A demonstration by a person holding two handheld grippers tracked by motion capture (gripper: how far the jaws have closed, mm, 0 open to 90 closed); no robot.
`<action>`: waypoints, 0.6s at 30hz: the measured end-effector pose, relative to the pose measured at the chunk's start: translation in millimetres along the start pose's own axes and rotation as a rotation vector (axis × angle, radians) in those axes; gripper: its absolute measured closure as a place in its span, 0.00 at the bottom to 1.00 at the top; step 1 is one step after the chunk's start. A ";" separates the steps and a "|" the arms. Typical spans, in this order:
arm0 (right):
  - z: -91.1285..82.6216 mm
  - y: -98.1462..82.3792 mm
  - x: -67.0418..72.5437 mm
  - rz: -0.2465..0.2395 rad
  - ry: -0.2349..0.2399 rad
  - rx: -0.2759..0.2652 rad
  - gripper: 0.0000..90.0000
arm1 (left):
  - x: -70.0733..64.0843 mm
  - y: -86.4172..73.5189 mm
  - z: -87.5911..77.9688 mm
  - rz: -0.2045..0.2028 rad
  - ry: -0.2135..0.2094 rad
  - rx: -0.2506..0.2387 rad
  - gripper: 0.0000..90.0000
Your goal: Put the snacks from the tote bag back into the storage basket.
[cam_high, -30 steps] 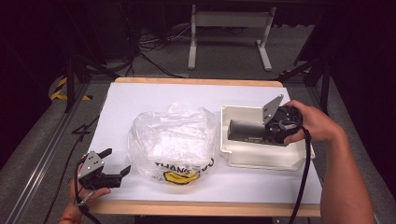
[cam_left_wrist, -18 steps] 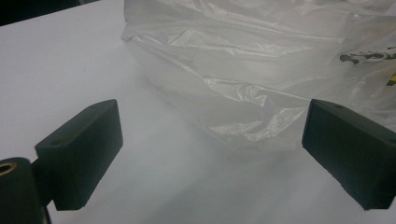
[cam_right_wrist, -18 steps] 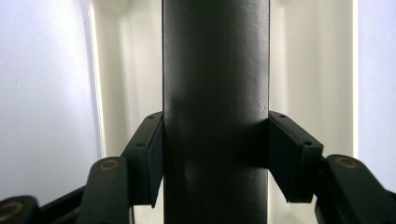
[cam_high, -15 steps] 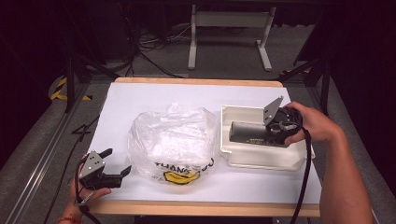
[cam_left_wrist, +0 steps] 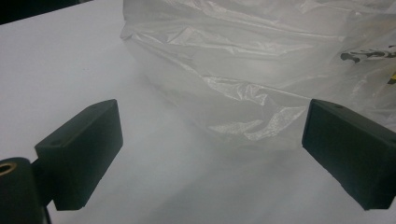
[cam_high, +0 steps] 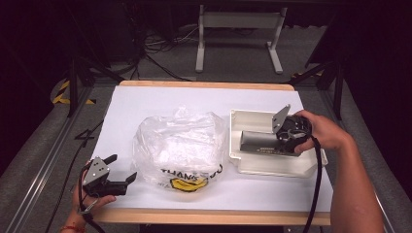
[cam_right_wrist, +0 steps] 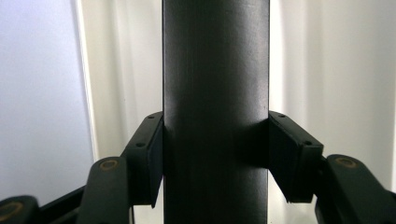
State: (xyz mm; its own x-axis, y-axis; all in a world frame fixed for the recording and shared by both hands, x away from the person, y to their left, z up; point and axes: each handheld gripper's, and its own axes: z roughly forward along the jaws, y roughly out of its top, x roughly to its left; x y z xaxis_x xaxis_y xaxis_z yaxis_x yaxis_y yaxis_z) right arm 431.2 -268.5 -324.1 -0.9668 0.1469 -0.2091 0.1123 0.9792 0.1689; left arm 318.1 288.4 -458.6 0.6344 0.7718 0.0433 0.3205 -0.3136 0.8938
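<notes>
A crumpled clear plastic bag [cam_high: 180, 148] with black and yellow print lies in the middle of the white table; its folds [cam_left_wrist: 261, 70] rise just beyond my left gripper. My left gripper [cam_high: 122, 170] rests near the front left corner of the table, open, its jaws wide apart with nothing between them [cam_left_wrist: 210, 158]. A dark box [cam_high: 257, 142] lies in the white tray [cam_high: 245, 119] on the right. My right gripper [cam_high: 269, 142] is shut on the dark box [cam_right_wrist: 215, 93], one pad [cam_right_wrist: 149, 154] pressed on each side.
The white table sheet [cam_high: 160, 99] reaches to a wooden front edge [cam_high: 209, 216]. Behind the table stand a white metal stand [cam_high: 238, 24] and floor cables. A black cable [cam_high: 316, 184] trails from the right gripper along the forearm.
The right gripper with the dark box has sunk slightly lower into the tray. The left gripper has barely moved.
</notes>
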 end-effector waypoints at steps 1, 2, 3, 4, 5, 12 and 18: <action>0.7 -0.3 0.0 0.002 0.005 -0.002 0.48 | 0.0 0.0 0.0 0.001 0.000 0.001 0.07; 1.6 -0.9 -0.1 0.006 0.003 -0.007 0.48 | -0.1 0.0 0.1 0.000 -0.001 0.002 0.07; 2.4 -1.4 0.0 0.012 0.005 -0.007 0.48 | -0.2 0.0 0.1 0.001 -0.001 0.001 0.07; 3.9 -1.9 -0.1 0.010 0.008 -0.004 0.48 | -0.2 0.0 0.1 0.001 -0.001 0.001 0.07; 5.3 -2.2 0.0 0.013 0.009 0.000 0.48 | -0.2 0.0 0.1 0.001 -0.001 0.001 0.07; 12.9 -3.4 -0.7 0.007 0.022 0.011 0.48 | -0.1 0.0 0.3 0.001 -0.002 0.003 0.07; 18.0 -3.5 -0.3 0.003 0.038 0.016 0.48 | -0.2 0.0 0.2 0.000 -0.002 0.002 0.07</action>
State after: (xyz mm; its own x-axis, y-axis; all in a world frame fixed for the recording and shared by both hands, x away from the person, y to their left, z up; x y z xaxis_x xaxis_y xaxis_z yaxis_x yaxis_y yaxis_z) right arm 435.3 -269.5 -342.0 -0.9745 0.1447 -0.1713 0.1185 0.9809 0.1545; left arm 318.2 288.1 -458.6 0.6355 0.7710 0.0425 0.3222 -0.3148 0.8928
